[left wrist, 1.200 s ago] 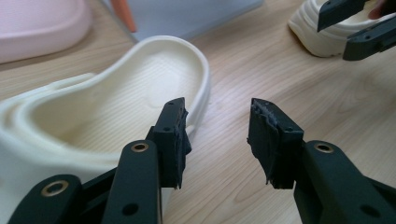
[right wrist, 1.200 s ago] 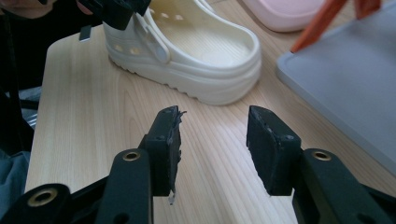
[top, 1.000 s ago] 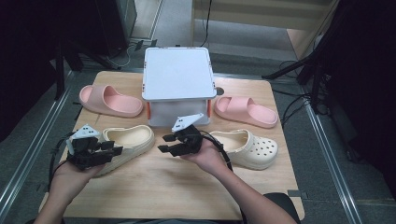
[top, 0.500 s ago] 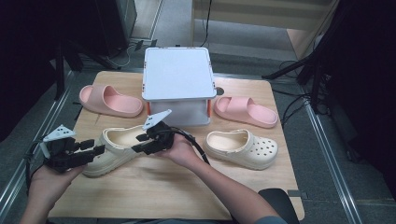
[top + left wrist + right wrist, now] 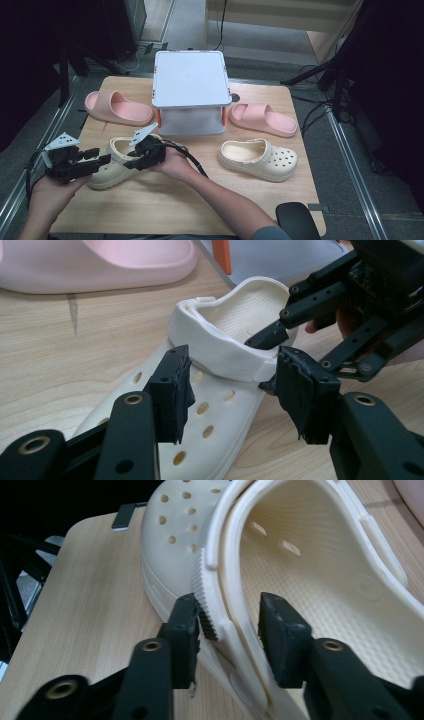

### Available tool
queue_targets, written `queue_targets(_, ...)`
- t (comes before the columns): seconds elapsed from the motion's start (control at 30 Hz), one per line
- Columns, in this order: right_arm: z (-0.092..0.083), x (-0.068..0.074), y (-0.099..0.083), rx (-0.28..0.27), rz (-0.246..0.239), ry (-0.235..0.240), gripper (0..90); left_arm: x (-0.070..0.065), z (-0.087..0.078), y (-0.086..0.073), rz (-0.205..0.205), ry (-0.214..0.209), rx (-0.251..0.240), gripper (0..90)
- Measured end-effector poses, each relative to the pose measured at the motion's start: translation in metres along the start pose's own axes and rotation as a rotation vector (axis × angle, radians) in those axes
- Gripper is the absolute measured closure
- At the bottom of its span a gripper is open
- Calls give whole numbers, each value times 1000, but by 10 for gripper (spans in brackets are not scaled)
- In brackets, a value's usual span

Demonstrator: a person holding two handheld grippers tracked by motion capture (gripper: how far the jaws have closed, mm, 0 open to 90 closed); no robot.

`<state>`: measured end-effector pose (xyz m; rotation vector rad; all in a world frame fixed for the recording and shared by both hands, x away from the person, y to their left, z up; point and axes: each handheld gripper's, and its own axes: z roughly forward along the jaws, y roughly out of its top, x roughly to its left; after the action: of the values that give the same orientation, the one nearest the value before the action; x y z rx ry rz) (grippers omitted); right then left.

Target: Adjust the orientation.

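A cream clog point(image 5: 107, 172) lies at the table's front left with its toe towards the lower left. My left gripper point(image 5: 97, 157) is at its toe end; its jaws have just been opening and stand open point(image 5: 237, 390) over the perforated upper point(image 5: 220, 340), not pressing it. My right gripper point(image 5: 131, 159) reaches in from the heel side. In the right gripper view its jaws point(image 5: 225, 625) straddle the clog's side wall and ribbed strap point(image 5: 310, 570); they have just been closing, and a gap remains at the inner pad point(image 5: 277, 630).
A second cream clog point(image 5: 260, 159) lies front right. Two pink slides point(image 5: 117, 107) point(image 5: 262, 119) flank a white lidded box point(image 5: 190, 92) at the back middle. Bare wood lies along the front edge. A dark chair part point(image 5: 297, 220) sits by the front right.
My right gripper has swung left from the table's middle to the left clog and narrowed its jaws. The left gripper has drawn back to the left, off the clog.
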<state>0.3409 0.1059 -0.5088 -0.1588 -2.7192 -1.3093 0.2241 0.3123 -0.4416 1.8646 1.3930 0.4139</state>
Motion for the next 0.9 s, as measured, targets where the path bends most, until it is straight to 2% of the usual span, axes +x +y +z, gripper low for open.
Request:
queue_targets(0.13,-3,-2,1,-6,-29,31,733,1,0,0,-3,3,-3,483)
queue_targets(0.23,-4,2,3,7,-58,53,765,1,0,0,-2,7,-1,483)
queue_targets(0.4,-11,7,8,-10,-24,83,776,0,0,0,1,5,-12,486)
queue_targets(0.47,-24,12,11,-2,-30,54,779,-1,2,1,8,5,-14,488)
queue_targets(0.57,-33,14,10,5,-29,41,779,-2,3,3,18,-2,-10,488)
queue_targets(0.63,-43,16,7,-10,-19,23,779,-5,6,4,29,-2,-12,488)
queue_targets(0.67,-56,19,3,-28,-8,9,778,-7,8,6,37,-8,-7,489)
queue_targets(0.7,-56,19,3,-28,-8,9,778,-7,8,6,37,-8,-7,489)
queue_targets(0.73,-70,21,-2,-42,3,-18,778,-9,11,8,47,-15,-7,489)
queue_targets(0.87,-94,21,-14,-58,25,-61,777,-15,18,11,64,-36,-4,492)
queue_targets(0.9,-94,21,-14,-58,25,-61,777,-15,18,11,64,-36,-4,492)
